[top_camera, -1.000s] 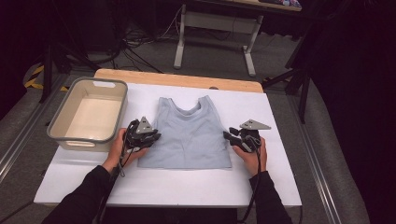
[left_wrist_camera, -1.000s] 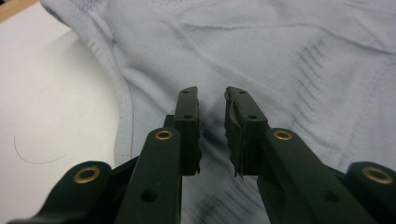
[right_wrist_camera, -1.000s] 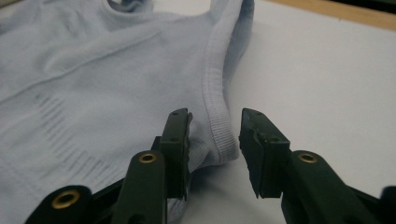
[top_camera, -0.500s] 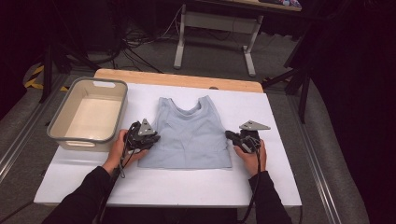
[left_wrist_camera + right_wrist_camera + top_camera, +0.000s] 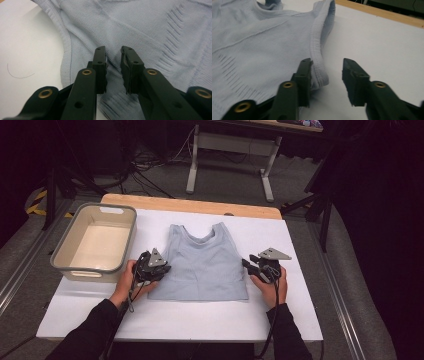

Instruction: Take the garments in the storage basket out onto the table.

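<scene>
A light blue knit tank top [image 5: 205, 260] lies flat on the white table [image 5: 300, 235], neck toward the far side. My left gripper [image 5: 166, 268] sits on the top's left edge. In the left gripper view its jaws [image 5: 113, 52] stand close together and pinch a raised fold of the top [image 5: 150, 30]. My right gripper [image 5: 247, 264] is at the top's right edge. Its jaws [image 5: 327, 63] have just been opening; the ribbed edge of the top [image 5: 249, 45] lies between them, beside the left jaw, with no pad pressing on it.
A beige bin with a grey rim [image 5: 117, 208] stands empty at the table's left. A wooden strip [image 5: 190, 205] runs along the far edge. White table surface lies to the right of the top and in front of it.
</scene>
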`<state>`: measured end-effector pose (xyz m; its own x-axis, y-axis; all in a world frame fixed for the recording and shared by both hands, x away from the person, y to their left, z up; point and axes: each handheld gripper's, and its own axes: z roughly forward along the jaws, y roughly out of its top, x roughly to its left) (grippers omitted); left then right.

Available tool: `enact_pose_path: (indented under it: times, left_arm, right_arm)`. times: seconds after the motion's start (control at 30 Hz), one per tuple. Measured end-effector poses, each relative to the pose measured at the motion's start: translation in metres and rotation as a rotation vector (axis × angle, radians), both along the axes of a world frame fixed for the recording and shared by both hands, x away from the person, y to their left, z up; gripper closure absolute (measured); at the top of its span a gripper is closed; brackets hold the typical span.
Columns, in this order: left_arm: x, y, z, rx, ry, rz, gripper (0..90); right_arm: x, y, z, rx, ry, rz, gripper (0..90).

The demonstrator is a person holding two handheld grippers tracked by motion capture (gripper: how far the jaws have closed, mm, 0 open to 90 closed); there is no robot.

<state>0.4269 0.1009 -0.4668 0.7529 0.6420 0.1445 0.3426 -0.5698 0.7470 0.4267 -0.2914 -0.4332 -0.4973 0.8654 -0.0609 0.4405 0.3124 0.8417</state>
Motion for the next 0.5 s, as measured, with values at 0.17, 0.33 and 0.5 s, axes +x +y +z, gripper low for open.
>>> enact_pose_path:
  times: [0.17, 0.33, 0.5]
  left_arm:
    - [0.001, 0.001, 0.0, -0.008, 0.006, 0.001, 73.6]
    - [0.001, 0.002, -0.001, -0.02, 0.008, 0.006, 72.0]
    - [0.0, 0.001, -0.002, -0.017, -0.002, 0.013, 70.9]
  right_arm:
    - [0.015, -0.001, -0.014, 0.087, 0.072, -0.019, 51.9]
    - [0.021, 0.005, -0.021, 0.084, 0.118, 0.025, 60.3]
    - [0.022, 0.014, -0.025, 0.007, 0.135, 0.056, 77.0]
